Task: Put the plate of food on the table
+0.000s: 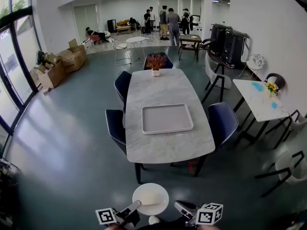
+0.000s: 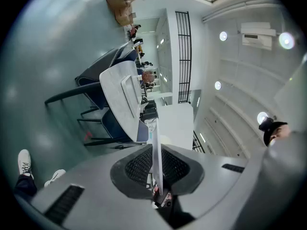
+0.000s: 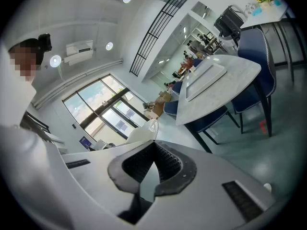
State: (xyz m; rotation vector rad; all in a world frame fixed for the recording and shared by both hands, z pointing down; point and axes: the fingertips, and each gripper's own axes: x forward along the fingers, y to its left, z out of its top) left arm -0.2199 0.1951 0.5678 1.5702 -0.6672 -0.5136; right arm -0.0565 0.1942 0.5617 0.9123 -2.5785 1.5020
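A round white plate [image 1: 150, 199] with a pale mound of food hangs low in the head view, well short of the grey marble table [image 1: 168, 150]. My left gripper [image 1: 136, 205] is shut on the plate's left rim. In the left gripper view the plate [image 2: 155, 152] runs edge-on between the pads [image 2: 139, 166] of that gripper [image 2: 154, 150]. My right gripper [image 1: 180, 206] is just right of the plate and apart from it. In its own view the right gripper [image 3: 153, 145] has its tips together with nothing between them, and the plate [image 3: 140, 132] shows beyond them.
A white rectangular tray [image 1: 167, 118] lies on the table's middle, and a potted red plant [image 1: 156, 61] stands at its far end. Dark blue chairs [image 1: 222, 123] line both long sides. A second table [image 1: 261, 99] is at the right. People stand far back.
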